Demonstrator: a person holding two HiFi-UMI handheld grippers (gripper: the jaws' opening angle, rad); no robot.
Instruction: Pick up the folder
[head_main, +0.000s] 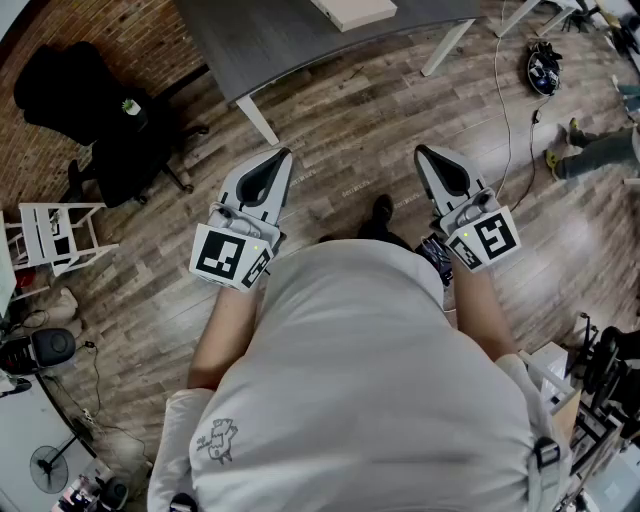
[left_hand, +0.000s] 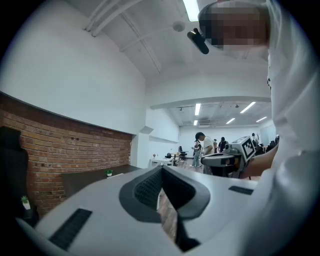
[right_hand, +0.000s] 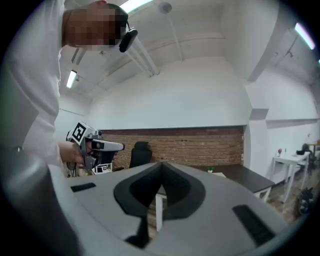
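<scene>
The folder (head_main: 356, 12) (a pale flat slab, partly cut off) lies on the dark table (head_main: 280, 40) at top centre. Below, over the wood floor (head_main: 345, 150), the left gripper (head_main: 283, 155) and right gripper (head_main: 421, 152) hold their jaws together, empty.

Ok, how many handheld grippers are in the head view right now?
2. The left grey two-jaw gripper is at the picture's left, the right grey gripper at its right. Both are shut and empty, held above the brown wood-plank floor. None looks hidden.
</scene>
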